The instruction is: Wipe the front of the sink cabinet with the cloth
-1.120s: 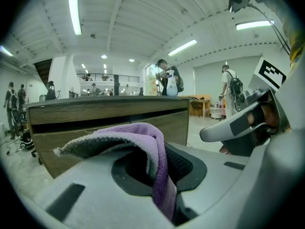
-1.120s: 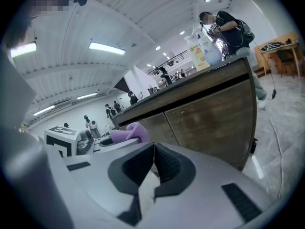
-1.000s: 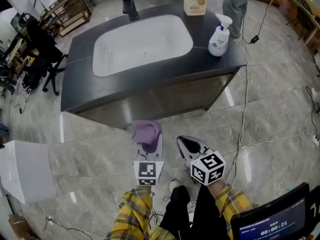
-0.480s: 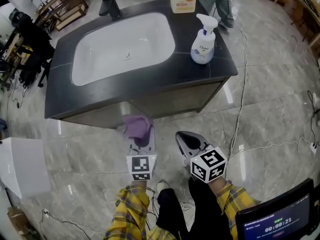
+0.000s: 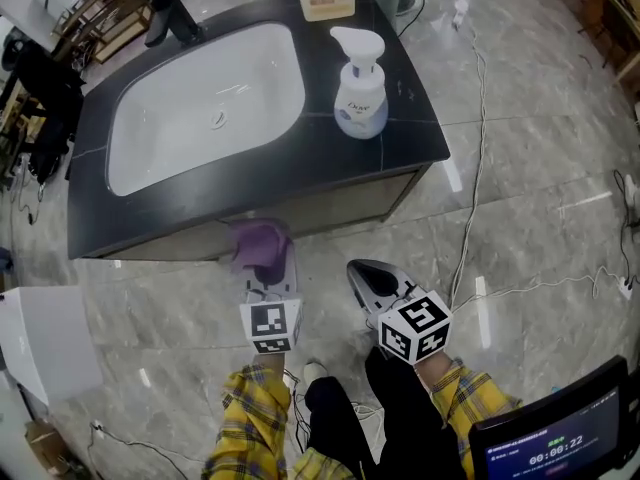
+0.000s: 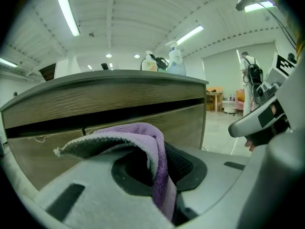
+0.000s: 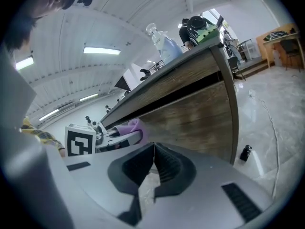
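The sink cabinet [image 5: 420, 158] fills the space ahead of me, dark-topped, with a white basin [image 5: 200, 108] set in it and a pump bottle [image 5: 360, 88] standing near the top's right end. Its wooden front [image 6: 143, 104] faces me below the overhang, two panels with a dark gap running above them. I see no streak, damp patch or other mark on that wood, so I cannot tell whether any of it is wiped; I judge the job to be at or near its start, with the full width of the front left to cover. My left gripper [image 5: 266, 266] is low in front of the left half of the cabinet, its jaws clamped on the purple cloth [image 6: 145, 140], which folds over the tips and points at the wood. The cloth is very close to the panel, but I cannot say that it is touching. My right gripper [image 5: 368, 276] hangs just beside the left, short of the cabinet, its jaws closed together with nothing between them, taking no part in the wipe.
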Available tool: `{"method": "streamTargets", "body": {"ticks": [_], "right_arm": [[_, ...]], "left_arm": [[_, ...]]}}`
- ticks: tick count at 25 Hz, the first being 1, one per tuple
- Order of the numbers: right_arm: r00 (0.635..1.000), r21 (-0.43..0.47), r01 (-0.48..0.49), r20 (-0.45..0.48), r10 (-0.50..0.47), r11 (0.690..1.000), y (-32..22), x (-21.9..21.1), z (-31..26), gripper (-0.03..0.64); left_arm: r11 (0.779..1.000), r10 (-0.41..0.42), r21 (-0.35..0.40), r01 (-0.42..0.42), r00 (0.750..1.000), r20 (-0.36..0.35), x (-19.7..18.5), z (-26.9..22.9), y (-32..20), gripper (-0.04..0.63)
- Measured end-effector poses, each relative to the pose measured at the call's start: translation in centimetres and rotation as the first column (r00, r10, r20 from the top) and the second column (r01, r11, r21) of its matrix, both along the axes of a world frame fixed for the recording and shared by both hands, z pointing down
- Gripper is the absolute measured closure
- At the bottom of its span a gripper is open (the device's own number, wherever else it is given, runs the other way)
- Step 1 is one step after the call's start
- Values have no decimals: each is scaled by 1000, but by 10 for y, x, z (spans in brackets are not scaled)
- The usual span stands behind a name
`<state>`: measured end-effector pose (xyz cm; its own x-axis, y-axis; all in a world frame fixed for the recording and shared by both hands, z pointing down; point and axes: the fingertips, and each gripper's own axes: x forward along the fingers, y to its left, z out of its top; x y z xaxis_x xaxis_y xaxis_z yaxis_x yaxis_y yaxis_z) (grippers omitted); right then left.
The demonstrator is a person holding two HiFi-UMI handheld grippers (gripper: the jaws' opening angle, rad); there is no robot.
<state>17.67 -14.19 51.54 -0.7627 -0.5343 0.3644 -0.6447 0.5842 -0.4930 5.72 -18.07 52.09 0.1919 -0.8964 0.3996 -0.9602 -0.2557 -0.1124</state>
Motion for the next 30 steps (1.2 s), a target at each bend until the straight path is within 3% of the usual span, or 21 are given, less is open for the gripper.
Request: {"method": "streamTargets", "body": {"ticks": [11, 30], "right_arm": [[998, -15, -69, 10, 69, 997, -21, 55, 5, 611], [961, -46, -275, -22, 274, 960, -32, 176, 24, 612]], "left_arm": [[988, 152, 19, -152, 988, -31, 109, 0, -33, 538], [928, 373, 44, -371, 923, -90, 264, 6, -57, 538]]}}
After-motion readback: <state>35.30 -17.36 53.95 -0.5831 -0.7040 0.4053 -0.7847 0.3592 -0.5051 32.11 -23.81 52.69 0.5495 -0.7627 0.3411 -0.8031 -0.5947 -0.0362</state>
